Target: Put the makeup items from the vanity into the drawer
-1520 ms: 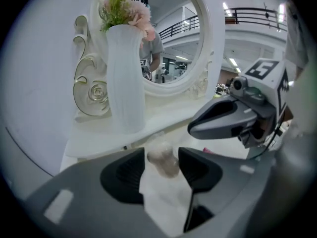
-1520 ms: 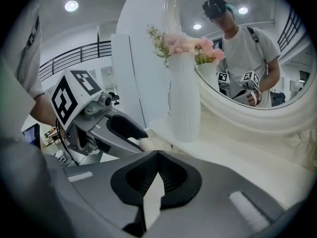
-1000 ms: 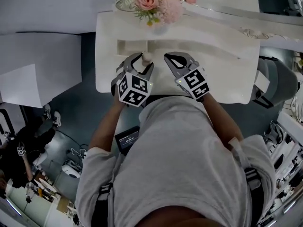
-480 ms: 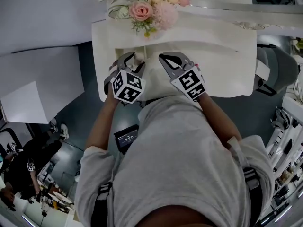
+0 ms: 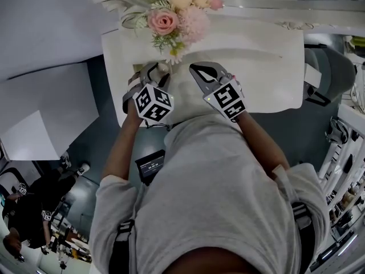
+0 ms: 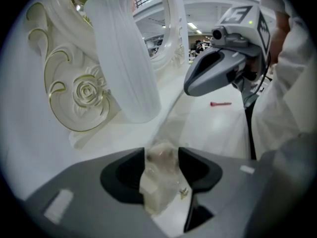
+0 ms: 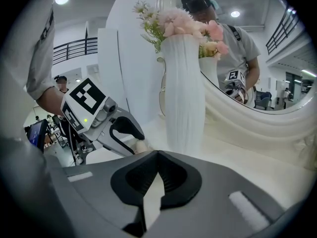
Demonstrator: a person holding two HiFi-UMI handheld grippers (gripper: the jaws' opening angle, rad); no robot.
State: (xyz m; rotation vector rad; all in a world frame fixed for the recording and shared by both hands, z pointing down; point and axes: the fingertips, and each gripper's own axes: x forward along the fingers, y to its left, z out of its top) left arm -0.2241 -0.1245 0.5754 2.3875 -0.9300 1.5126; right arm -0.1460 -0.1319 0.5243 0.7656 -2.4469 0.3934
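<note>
My left gripper (image 5: 155, 67) hangs over the white vanity top (image 5: 268, 67), shut on a small pale, translucent makeup item (image 6: 159, 177). Both pads press its sides, and the item also shows in the right gripper view (image 7: 142, 146). The left gripper sits close to the foot of the white vase (image 6: 124, 58). Beside it, to the right, my right gripper (image 5: 195, 68) is shut with nothing between its jaws (image 7: 157, 162). A thin pink makeup item (image 6: 220, 103) lies farther along the vanity top. No drawer is visible.
The tall ribbed vase (image 7: 183, 98) of pink and cream flowers (image 5: 171, 19) stands just behind the grippers. An ornate mirror frame (image 6: 79, 93) rises at the back. The vanity's front edge (image 5: 268, 108) is against the person's body.
The head view has swung, so the vanity and flowers sit lower and further left. The recess along the vanity seen a second ago is out of sight. Both grippers keep their grip states.
</note>
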